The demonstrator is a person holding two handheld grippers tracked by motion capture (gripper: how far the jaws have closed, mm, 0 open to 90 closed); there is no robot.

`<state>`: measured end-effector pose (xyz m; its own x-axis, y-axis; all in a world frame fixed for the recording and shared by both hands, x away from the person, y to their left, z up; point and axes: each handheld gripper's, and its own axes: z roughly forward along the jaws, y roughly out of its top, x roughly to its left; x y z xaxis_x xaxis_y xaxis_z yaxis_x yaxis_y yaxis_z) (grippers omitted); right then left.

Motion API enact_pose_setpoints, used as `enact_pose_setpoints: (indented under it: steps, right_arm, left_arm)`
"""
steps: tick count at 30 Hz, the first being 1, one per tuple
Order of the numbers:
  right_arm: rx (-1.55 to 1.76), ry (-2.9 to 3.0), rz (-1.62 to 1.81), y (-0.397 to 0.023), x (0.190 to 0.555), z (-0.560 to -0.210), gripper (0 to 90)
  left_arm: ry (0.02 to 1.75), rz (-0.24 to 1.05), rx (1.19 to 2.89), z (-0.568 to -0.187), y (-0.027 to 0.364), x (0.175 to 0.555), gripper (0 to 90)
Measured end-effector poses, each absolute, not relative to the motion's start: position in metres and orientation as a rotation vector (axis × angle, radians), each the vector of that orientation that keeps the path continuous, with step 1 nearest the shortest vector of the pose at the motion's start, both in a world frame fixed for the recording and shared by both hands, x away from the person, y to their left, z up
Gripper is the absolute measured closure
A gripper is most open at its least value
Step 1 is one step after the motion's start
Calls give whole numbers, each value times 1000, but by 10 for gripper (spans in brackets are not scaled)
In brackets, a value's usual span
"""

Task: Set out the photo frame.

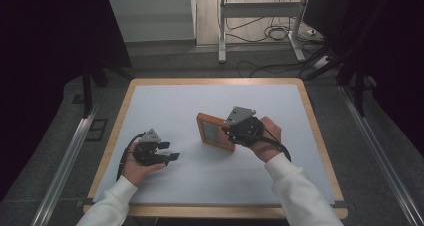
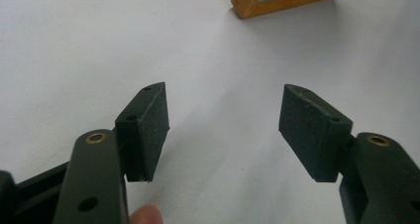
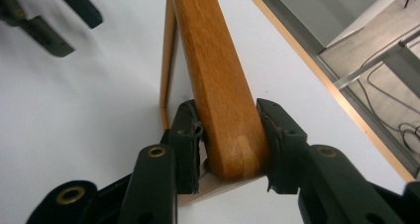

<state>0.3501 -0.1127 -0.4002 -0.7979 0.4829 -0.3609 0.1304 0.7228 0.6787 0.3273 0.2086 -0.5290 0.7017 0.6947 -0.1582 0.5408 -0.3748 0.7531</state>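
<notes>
High view: wooden picture frame sits near the middle of the white table, tilted, one corner lifted toward the right hand.
Right hand-held gripper: at 3 o'clock of the frame, jaws set around the frame's near edge; grey three-cornered plate on top, cable trailing back along the wrist.
Right gripper view: frame rail runs up between the two black jaws, pads close on either side of the wood at its corner joint; whether they press on it or merely flank it, I cannot tell.
Left hand-held gripper: at 8 o'clock of the frame, well apart from it, held low over the table, pointing toward 3 o'clock.
Left gripper view: jaws stand wide open, nothing but bare white table between the pads; a corner of the frame peeks in at 12 o'clock, far off.
Left hand: wrapped round the gripper body, white sleeve coming in from 6 o'clock.
Beyond the table: grey floor, loose cables and a metal stand at 12 o'clock.
</notes>
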Motion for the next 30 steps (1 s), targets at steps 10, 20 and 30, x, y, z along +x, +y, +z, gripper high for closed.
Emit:
enact_pose_setpoints:
  steps: [10, 20, 30]
  right_arm:
    - [567, 2384, 933, -120, 377, -402, 567]
    - [611, 2372, 926, -122, 389, -404, 524]
    - [743, 2340, 919, -129, 418, -415, 423]
  left_arm:
    - [939, 237, 2066, -528, 209, 327, 347]
    - [936, 235, 2072, -529, 208, 327, 344]
    - [919, 232, 2089, -529, 204, 328, 344]
